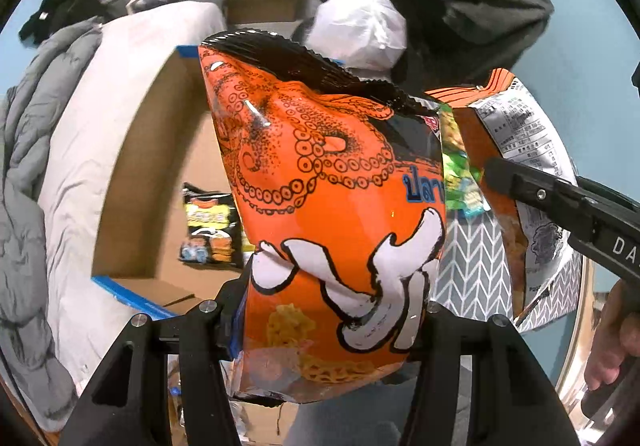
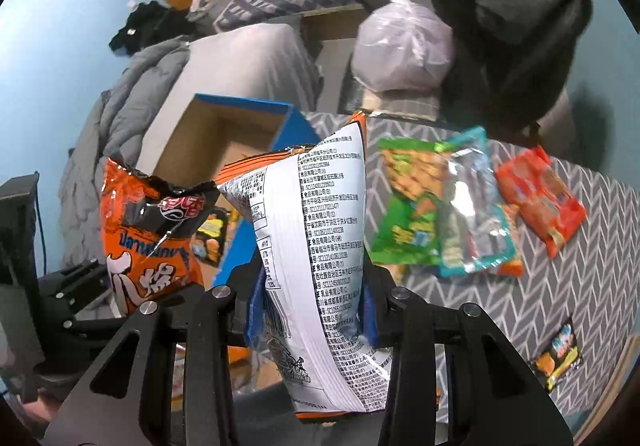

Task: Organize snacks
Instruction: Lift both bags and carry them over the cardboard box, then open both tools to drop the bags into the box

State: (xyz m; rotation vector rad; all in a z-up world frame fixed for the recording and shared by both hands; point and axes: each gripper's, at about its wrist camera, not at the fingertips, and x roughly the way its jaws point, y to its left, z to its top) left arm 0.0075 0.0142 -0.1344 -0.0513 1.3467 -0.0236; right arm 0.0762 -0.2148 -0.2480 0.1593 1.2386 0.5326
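two tongs [image 1: 336, 286] [image 2: 312, 306], one bag [image 1: 332, 181] [image 2: 316, 246] each.

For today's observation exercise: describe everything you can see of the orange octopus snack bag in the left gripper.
The orange octopus snack bag is glossy, crinkled foil printed with a black-outlined octopus, big white characters, blue Thai lettering and a picture of the snack near the bottom. Its crimped top seal is black. It looks puffed and is held upright in the air, its lower part pinched between the fingers of the left gripper, in front of the open cardboard box.
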